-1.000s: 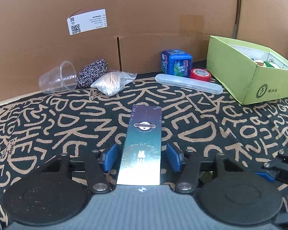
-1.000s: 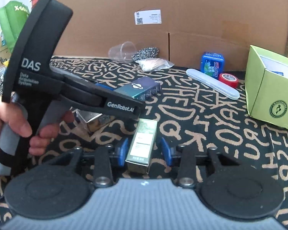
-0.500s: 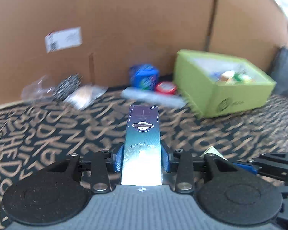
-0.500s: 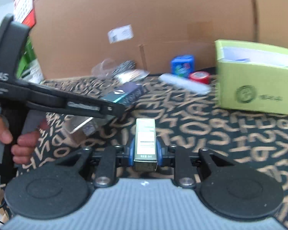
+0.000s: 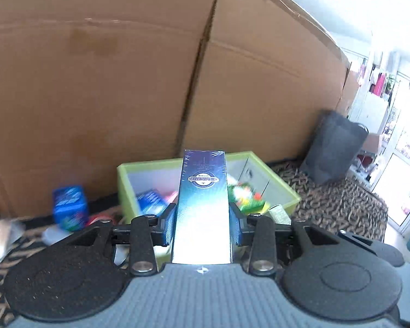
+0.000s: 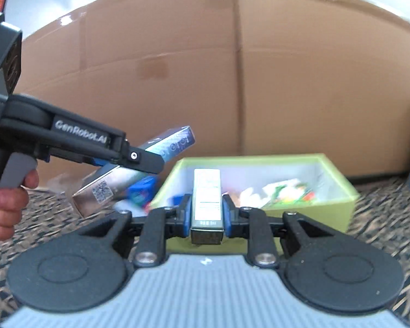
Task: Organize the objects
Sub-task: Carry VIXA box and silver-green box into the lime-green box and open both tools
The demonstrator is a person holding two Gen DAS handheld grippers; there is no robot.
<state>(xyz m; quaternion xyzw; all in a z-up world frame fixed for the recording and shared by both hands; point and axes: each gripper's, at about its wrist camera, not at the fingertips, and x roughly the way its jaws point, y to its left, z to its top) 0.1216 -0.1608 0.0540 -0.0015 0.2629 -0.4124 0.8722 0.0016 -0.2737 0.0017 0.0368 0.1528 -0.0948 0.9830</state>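
Note:
My left gripper [image 5: 202,225] is shut on a long blue-green box [image 5: 202,205], lifted off the patterned cloth and pointing at the green box [image 5: 284,188]. In the right wrist view the same left gripper [image 6: 139,161] comes in from the left with the blue-green box [image 6: 169,145] tilted up in it. My right gripper [image 6: 206,213] is shut on a slim silver-green box [image 6: 206,199], held just in front of the green box [image 6: 341,207], which has colourful items inside.
Cardboard walls [image 5: 123,82] stand close behind the green box. A blue packet [image 5: 69,207] and a red tape roll sit left of it on the cloth. A dark grey bag [image 5: 333,150] stands at the right. A hand [image 6: 5,205] holds the left gripper's handle.
Both grippers shut on their boxes, lifted them off the cloth and swung right toward the green box, which now lies straight ahead of both.

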